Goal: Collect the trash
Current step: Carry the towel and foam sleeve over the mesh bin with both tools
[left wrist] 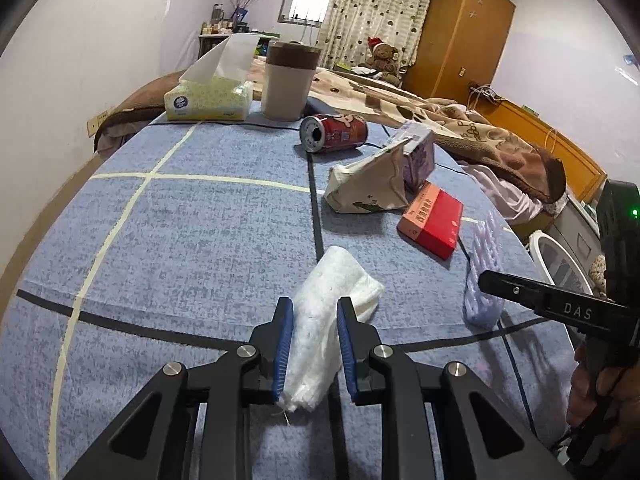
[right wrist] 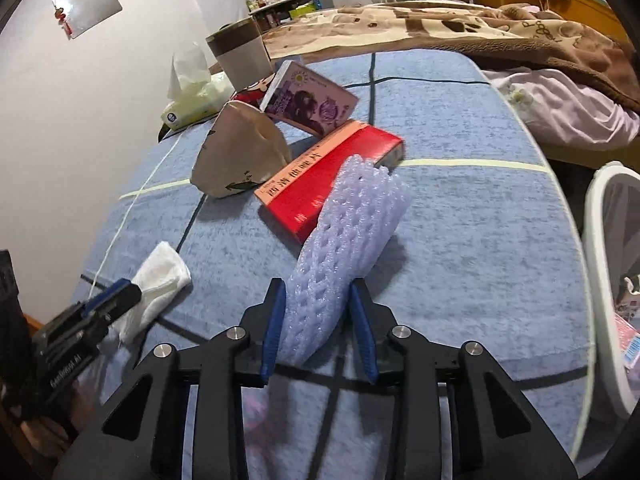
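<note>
My left gripper (left wrist: 314, 312) is shut on a crumpled white tissue (left wrist: 332, 304) over the blue table cloth (left wrist: 180, 240). My right gripper (right wrist: 318, 296) is shut on a lilac foam fruit net (right wrist: 352, 220); that net also shows in the left wrist view (left wrist: 486, 272). The tissue and the left gripper also show in the right wrist view (right wrist: 158, 280). Other trash lies on the cloth: a red box (left wrist: 434, 220), a crushed beige paper bag (left wrist: 368, 184), a purple carton (left wrist: 420, 156) and a red can (left wrist: 332, 132) on its side.
A tissue box (left wrist: 208, 96) and a brown-lidded cup (left wrist: 286, 80) stand at the far edge. A white bin (right wrist: 612, 280) with trash inside stands right of the table. A bed with a brown blanket (left wrist: 460, 120) lies behind.
</note>
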The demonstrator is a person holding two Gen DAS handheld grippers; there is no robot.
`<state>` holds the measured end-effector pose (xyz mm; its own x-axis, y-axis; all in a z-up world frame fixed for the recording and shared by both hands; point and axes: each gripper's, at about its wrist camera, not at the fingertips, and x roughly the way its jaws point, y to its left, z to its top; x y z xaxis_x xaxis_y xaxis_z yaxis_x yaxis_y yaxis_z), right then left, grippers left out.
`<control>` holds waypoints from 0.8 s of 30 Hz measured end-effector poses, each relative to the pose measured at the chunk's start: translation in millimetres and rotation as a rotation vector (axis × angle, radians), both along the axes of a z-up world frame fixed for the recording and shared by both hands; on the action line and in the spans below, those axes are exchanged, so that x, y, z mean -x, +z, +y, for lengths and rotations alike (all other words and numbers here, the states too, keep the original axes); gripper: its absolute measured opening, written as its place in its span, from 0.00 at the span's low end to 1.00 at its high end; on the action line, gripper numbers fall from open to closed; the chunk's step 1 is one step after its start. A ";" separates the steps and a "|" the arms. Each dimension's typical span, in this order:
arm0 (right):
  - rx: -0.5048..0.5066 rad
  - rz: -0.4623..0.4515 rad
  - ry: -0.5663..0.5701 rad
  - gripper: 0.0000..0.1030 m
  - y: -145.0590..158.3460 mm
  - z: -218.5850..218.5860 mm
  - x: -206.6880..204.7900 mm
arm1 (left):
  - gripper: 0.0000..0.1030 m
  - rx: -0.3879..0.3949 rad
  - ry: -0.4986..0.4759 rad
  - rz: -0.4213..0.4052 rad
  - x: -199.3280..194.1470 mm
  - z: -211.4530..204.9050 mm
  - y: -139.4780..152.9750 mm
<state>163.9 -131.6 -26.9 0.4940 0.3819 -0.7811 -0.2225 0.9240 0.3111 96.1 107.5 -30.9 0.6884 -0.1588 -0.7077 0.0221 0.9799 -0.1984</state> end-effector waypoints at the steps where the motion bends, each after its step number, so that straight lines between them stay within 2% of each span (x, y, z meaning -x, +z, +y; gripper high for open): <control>1: -0.006 -0.002 -0.001 0.30 0.8 -4.3 1.8 | 0.26 -0.016 -0.009 0.001 -0.3 -2.1 0.4; 4: -0.016 -0.018 0.002 0.27 5.4 -13.0 7.3 | 0.32 -0.060 -0.022 0.027 -3.6 -4.8 -1.0; 7: -0.021 -0.036 0.007 0.27 9.9 -19.1 11.8 | 0.45 -0.112 -0.024 0.038 -8.5 -4.2 -5.6; 9: -0.027 -0.045 0.006 0.27 12.5 -23.9 14.3 | 0.48 -0.088 -0.016 0.066 -13.3 -0.4 -10.7; 11: -0.032 -0.053 0.004 0.26 14.5 -28.2 16.3 | 0.48 -0.070 -0.028 0.073 -12.3 -3.1 -12.2; 13: -0.037 -0.063 0.000 0.26 16.7 -32.9 17.5 | 0.47 -0.097 -0.044 0.070 -7.8 -12.9 -13.4; 15: -0.042 -0.073 -0.003 0.26 19.3 -37.5 19.3 | 0.37 -0.125 -0.048 0.069 -4.0 -22.0 -14.6; 17: -0.049 -0.084 -0.004 0.26 22.2 -41.6 21.4 | 0.28 -0.110 -0.034 0.068 -1.2 -24.8 -12.2; 24: -0.058 -0.126 -0.009 0.26 32.0 -54.7 32.1 | 0.26 -0.072 -0.034 0.012 10.6 -45.7 8.0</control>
<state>131.7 -186.3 5.1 0.5906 0.4200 -0.6890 -0.2554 0.9073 0.3342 85.5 61.8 -22.9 0.6748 -0.1302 -0.7264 0.0532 0.9903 -0.1281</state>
